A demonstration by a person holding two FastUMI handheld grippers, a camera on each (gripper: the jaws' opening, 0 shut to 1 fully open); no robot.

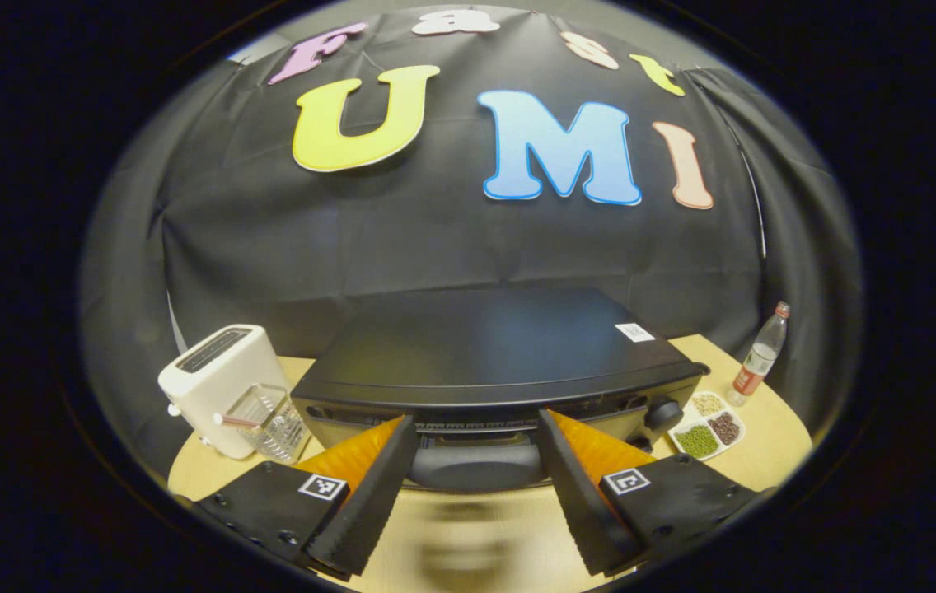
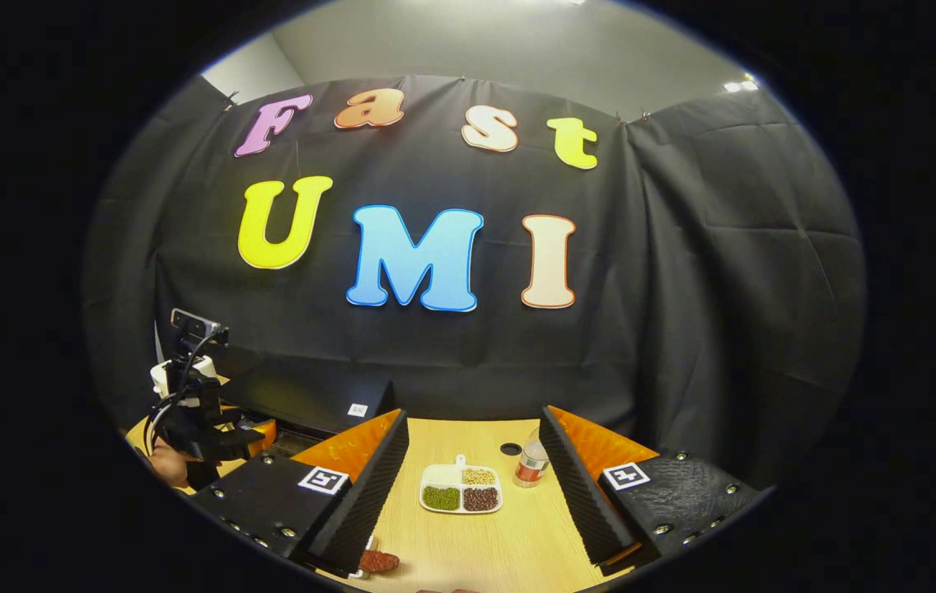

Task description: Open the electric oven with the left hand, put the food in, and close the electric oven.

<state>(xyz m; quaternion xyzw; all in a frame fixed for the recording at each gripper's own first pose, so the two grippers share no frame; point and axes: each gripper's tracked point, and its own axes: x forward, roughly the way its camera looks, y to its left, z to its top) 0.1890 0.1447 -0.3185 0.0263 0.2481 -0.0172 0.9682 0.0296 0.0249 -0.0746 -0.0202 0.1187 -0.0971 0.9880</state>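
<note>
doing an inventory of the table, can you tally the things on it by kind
appliances: 2 (oven, toaster)
containers: 3 (clear cup, bottle, divided plate)
food: 1 (reddish piece at the table's near edge)
total: 6

The oven (image 1: pixel 493 362) fills the table (image 1: pixel 765 428) ahead of the left gripper (image 1: pixel 476 502); toaster (image 1: pixel 217 383) and clear holder (image 1: pixel 270 422) crowd its left, dish (image 1: pixel 709 425) and bottle (image 1: pixel 758 356) its right.
</note>
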